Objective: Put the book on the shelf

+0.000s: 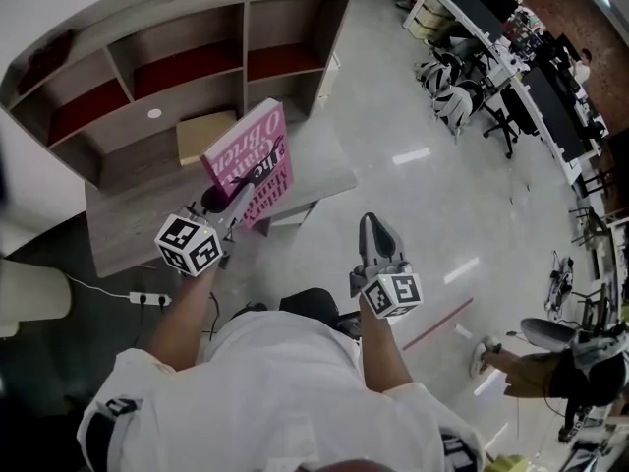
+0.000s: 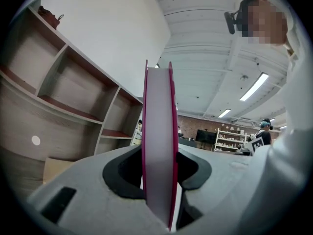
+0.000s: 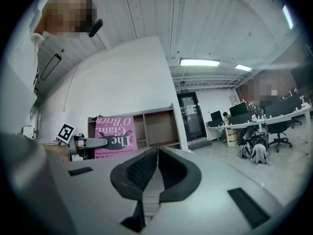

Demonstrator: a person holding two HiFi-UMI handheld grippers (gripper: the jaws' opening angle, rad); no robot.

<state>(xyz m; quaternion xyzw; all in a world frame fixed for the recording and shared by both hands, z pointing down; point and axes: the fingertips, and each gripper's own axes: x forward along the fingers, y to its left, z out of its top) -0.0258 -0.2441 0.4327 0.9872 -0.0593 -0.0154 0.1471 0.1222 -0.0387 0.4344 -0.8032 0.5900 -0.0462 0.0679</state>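
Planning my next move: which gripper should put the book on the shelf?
Left. The left gripper is shut on the book, held up in front of the shelf. The right gripper is shut, empty, and farther back over the floor.

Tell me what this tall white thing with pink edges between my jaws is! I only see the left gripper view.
Observer: A pink book, edge-on to you; the head view shows its cover, printed "Giant O'Brien".
Operator: Is my other gripper helping?
Observer: No. The right gripper has its jaws together on nothing, apart from the book.
Operator: Is it on the shelf yet?
Observer: Not yet. The head view shows the left gripper holding it tilted above the wooden desk, in front of the shelf.
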